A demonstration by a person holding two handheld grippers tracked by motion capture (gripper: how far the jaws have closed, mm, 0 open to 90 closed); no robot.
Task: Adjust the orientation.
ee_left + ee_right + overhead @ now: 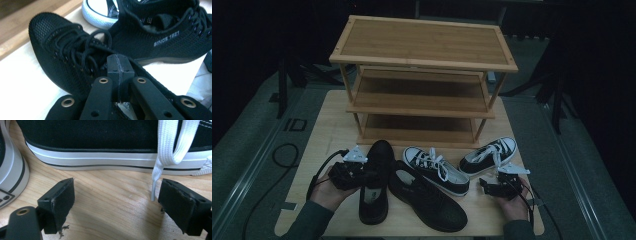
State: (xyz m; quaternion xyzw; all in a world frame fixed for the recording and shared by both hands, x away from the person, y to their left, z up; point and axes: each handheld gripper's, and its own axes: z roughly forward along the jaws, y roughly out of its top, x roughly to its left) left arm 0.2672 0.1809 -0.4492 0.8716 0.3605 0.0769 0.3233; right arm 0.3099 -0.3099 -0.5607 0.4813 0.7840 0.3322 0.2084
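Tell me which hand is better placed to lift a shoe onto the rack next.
Probably the left. Its claw is shut on the collar of the black mesh shoe, while the right claw stands open over bare table beside the canvas sneaker.

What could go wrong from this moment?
The left gripper is shut on the left black mesh lace-up shoe by a thin edge, so the shoe may slip or swing when lifted. The open right gripper sits by a dangling white lace of the black canvas sneaker and may pinch it.
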